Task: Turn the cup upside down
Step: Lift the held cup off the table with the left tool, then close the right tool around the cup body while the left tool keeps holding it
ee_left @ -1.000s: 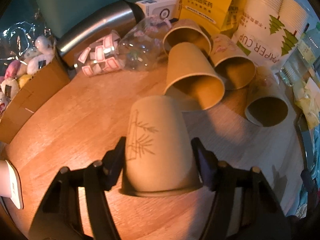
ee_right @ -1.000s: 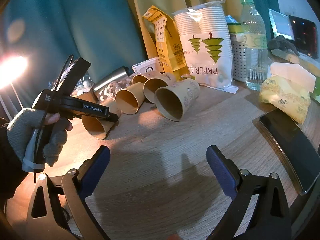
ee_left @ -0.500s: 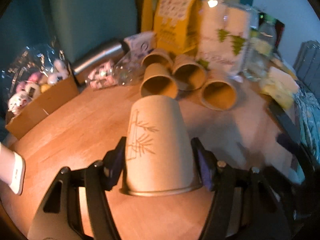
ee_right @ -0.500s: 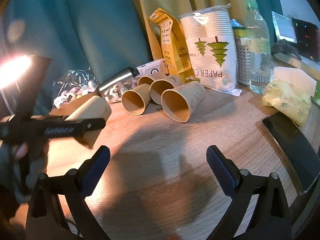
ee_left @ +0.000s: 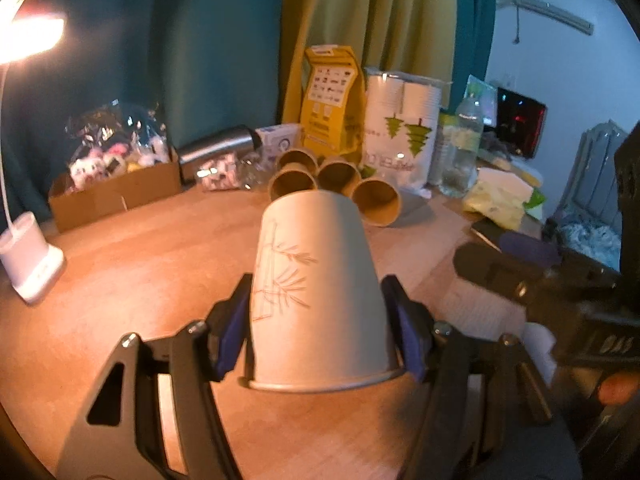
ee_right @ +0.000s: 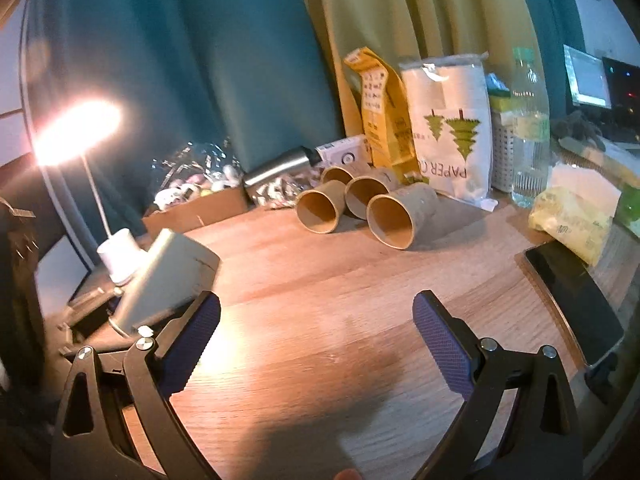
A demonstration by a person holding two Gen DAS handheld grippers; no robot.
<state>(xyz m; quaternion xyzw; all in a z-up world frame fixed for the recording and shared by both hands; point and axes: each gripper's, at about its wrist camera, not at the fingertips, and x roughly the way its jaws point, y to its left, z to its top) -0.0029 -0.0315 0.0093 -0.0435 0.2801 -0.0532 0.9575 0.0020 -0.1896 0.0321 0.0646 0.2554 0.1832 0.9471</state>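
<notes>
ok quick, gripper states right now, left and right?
Left gripper: shut on the bamboo-print paper cup, gripped by its sides, rim toward the camera.
Right gripper: open, holding nothing, above the wooden table.

Open tabletop (ee_right: 320, 300) ahead of right gripper (ee_right: 316, 344), fallen brown cups (ee_right: 360, 208) behind, phone (ee_right: 572, 296) right, lamp base (ee_right: 120, 256) left

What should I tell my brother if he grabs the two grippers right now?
Left gripper: jaws shut on the bamboo cup, gripped by its sides near the rim, closed base pointing away from the camera, held above the table.
Right gripper: open, holding nothing, over bare table.
Four brown cups lie on their sides at the back.
Done: cup picked up.
Left: probably finish turning it rim-down, set it on the table and let go.
</notes>
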